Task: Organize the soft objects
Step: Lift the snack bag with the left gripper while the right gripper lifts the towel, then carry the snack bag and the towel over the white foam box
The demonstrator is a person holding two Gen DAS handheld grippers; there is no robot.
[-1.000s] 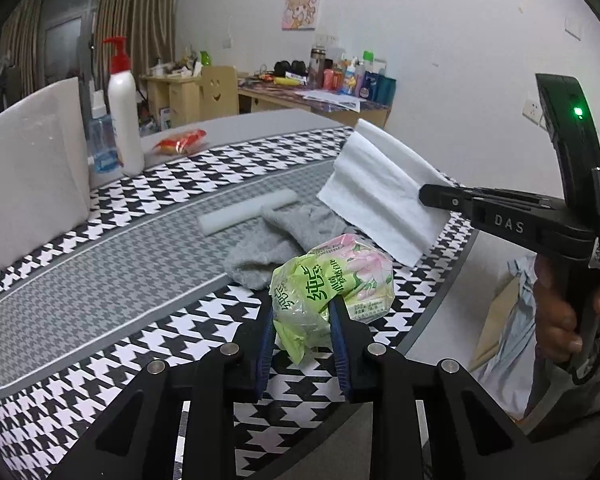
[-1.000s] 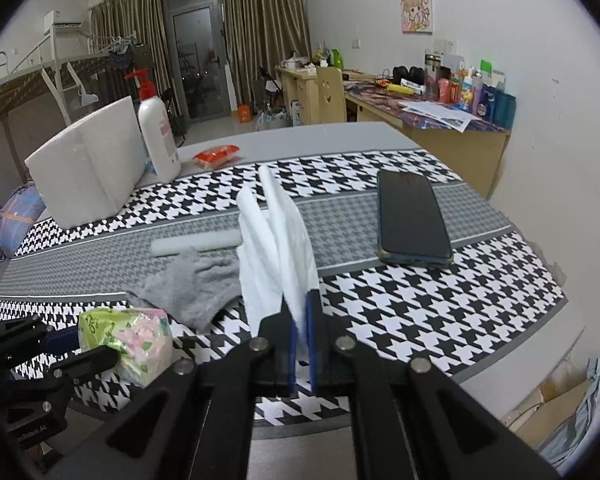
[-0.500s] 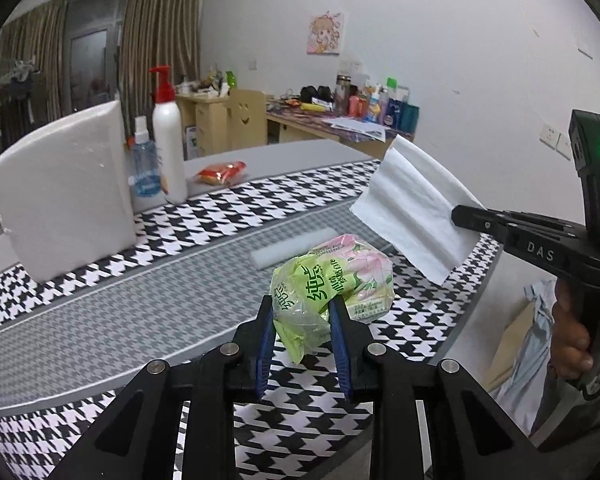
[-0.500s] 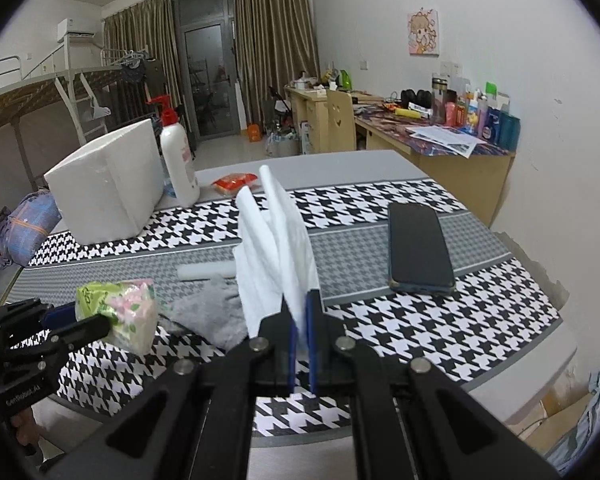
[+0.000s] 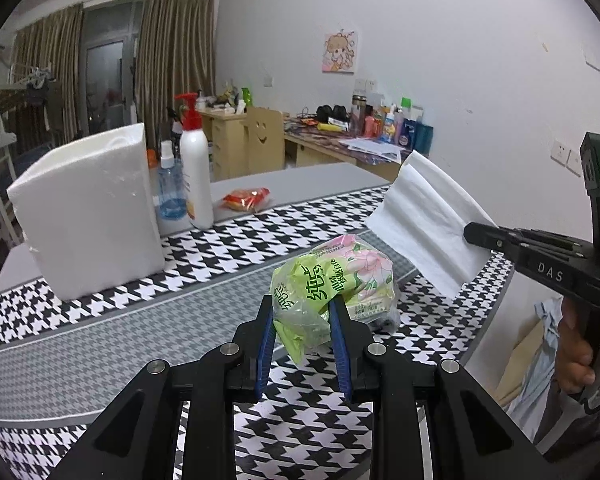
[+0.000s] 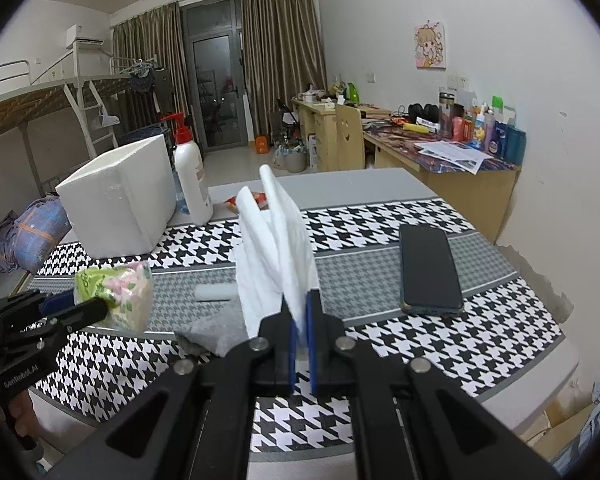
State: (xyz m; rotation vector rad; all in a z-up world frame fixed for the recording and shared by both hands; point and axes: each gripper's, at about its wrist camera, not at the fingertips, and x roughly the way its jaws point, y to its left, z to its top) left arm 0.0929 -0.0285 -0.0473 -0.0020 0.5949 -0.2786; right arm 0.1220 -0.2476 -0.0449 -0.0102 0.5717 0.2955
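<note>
Progress looks partial to me: my left gripper [image 5: 302,314] pinches the green tissue pack [image 5: 332,280], lifted over the near part of the table [image 5: 100,344], and my right gripper [image 6: 303,310] is pressed on a white paper towel [image 6: 274,248] held upright. Neither is set down yet. A grey cloth [image 6: 210,334] and a small white roll [image 6: 216,293] lie unsorted. I cannot see any destination, and the towel hides much of the cloth.

Table [image 6: 380,320] with houndstooth cloth: foam box [image 6: 120,196] at 10 o'clock, lotion bottle [image 6: 190,176] beside it, phone [image 6: 428,268] at 2, roll [image 6: 214,293] and grey cloth [image 6: 208,336] at centre.
</note>
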